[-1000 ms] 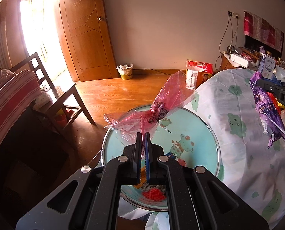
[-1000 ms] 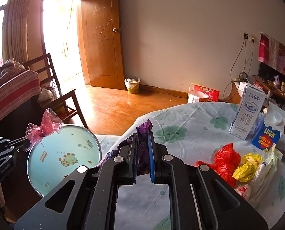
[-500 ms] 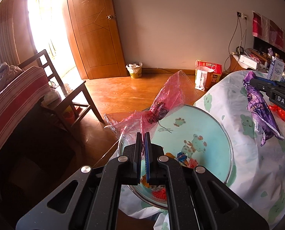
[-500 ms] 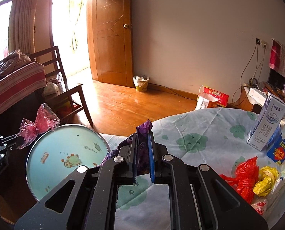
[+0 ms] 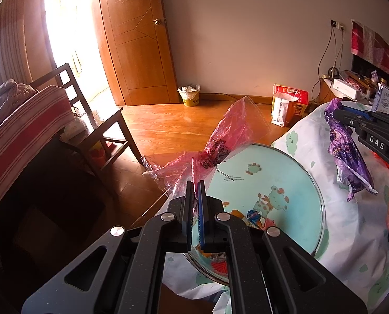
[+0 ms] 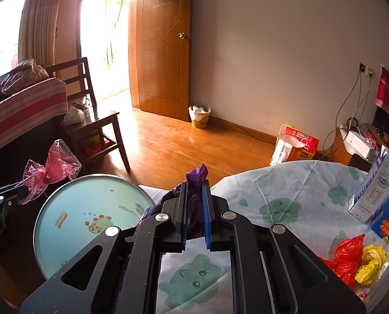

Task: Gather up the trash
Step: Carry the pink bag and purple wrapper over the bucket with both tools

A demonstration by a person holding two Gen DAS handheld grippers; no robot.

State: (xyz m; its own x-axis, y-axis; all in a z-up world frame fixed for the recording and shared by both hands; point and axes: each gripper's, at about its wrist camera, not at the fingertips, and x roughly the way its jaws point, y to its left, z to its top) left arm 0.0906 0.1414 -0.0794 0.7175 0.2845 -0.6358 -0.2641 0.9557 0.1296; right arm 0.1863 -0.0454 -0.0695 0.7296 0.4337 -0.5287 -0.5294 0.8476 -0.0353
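Two pieces of trash are up off the surface (image 6: 286, 188): a crinkled pink plastic wrapper (image 5: 220, 149) pinched in the closed left tongs (image 5: 195, 185) above the near edge of a round pale-blue tray (image 5: 286, 183) printed with cartoon animals, and a purple foil wrapper (image 5: 349, 154) clamped in the closed right tongs (image 6: 195, 183), dangling over the frog-print cloth just beside that tray. Farther right on the surface lie crumpled red and yellow bags (image 6: 351, 256) near a milk carton (image 6: 377, 185), and a small yellow bin (image 6: 199, 116) stands by the wooden door (image 6: 163, 52).
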